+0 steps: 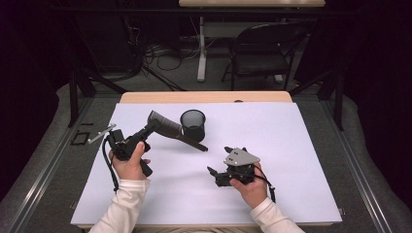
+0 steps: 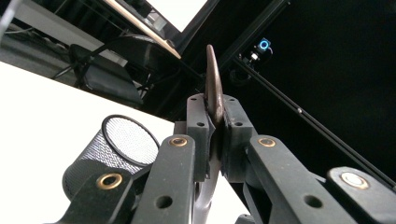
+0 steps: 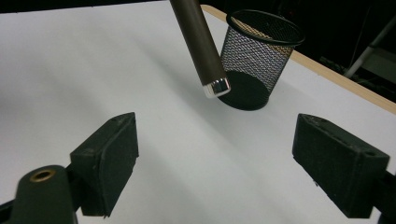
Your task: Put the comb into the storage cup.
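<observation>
A long tool with a dark brown handle (image 1: pixel 187 138) and a wide grey head (image 1: pixel 164 123) hangs tilted over the white sheet. My left gripper (image 1: pixel 153 127) is shut on it near the head. In the left gripper view a thin brown edge of the tool (image 2: pixel 214 88) stands pinched between the pads, at my left gripper (image 2: pixel 215 135). A black mesh cup (image 1: pixel 193 124) stands upright just behind the handle. My right gripper (image 1: pixel 219 159) rests low on the sheet, open and holding nothing. From my right gripper (image 3: pixel 215 149) I see the handle's silver end cap (image 3: pixel 217 87) hovering beside the mesh cup (image 3: pixel 259 56).
The white sheet (image 1: pixel 272 145) covers the table, with a wooden edge (image 1: pixel 204 96) at the far side. A small metal strip (image 1: pixel 102 133) and a black square frame (image 1: pixel 79 139) lie off the table's left. A chair (image 1: pixel 262 51) stands beyond.
</observation>
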